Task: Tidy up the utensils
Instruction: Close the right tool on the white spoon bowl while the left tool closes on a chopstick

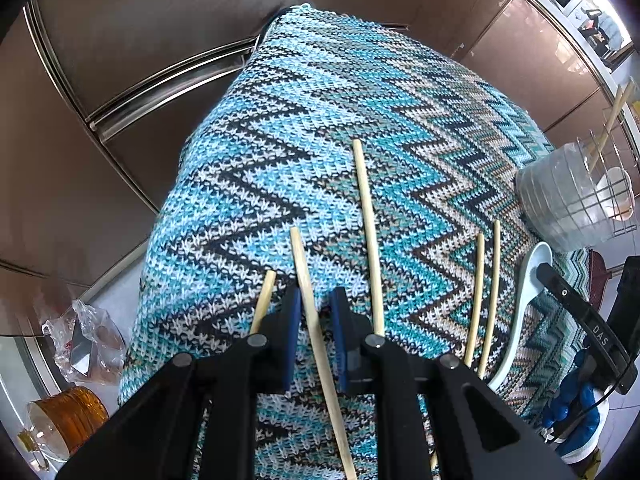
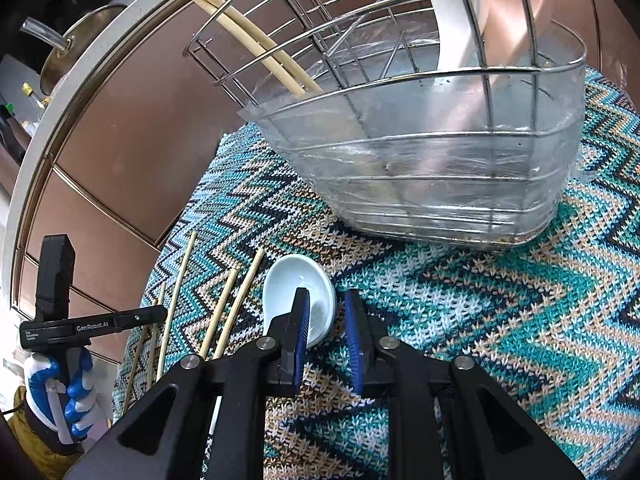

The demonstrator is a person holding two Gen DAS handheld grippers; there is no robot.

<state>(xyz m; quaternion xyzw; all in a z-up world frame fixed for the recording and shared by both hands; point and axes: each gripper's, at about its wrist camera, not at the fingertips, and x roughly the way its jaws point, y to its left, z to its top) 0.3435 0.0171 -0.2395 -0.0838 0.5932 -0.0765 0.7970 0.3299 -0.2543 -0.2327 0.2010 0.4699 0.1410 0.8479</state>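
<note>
- Right wrist view: the right gripper (image 2: 326, 320) has its jaws drawn nearly together on the side wall of the pale spoon (image 2: 292, 280). One pad sits inside the bowl and the other just outside its rim. How firmly it bites I cannot tell.
- The step in hand looks like lifting that spoon into the wire basket (image 2: 440, 200), which stands ahead of the jaws and a little to the outer pad's side.
- A glazed wall is likely slippery. I would raise it slowly and level, clear the basket's rim, then lower before letting go.
- Two chopsticks in the basket (image 2: 248, 40) already lean at its far side. Setting the spoon apart from them should avoid knocking them.
- The left gripper (image 1: 316, 312) points steeply down with its jaws narrowly apart. One chopstick (image 1: 304, 264) runs between the pads, with a sliver of gap on either side, so I see no grip.
- Closing squarely on that thin stick would keep it from rolling out.
- Other loose chopsticks (image 1: 368, 232) lie to either side of those jaws.
- Everything rests on a zigzag knitted cloth (image 2: 480, 320) in blue, teal and tan, whose soft, uneven weave may snag the tips.
- Beyond it are glossy brown cabinet fronts (image 1: 120, 40) with metal trim, and an amber glass dish (image 1: 68, 412) stands low beside the cloth.
</note>
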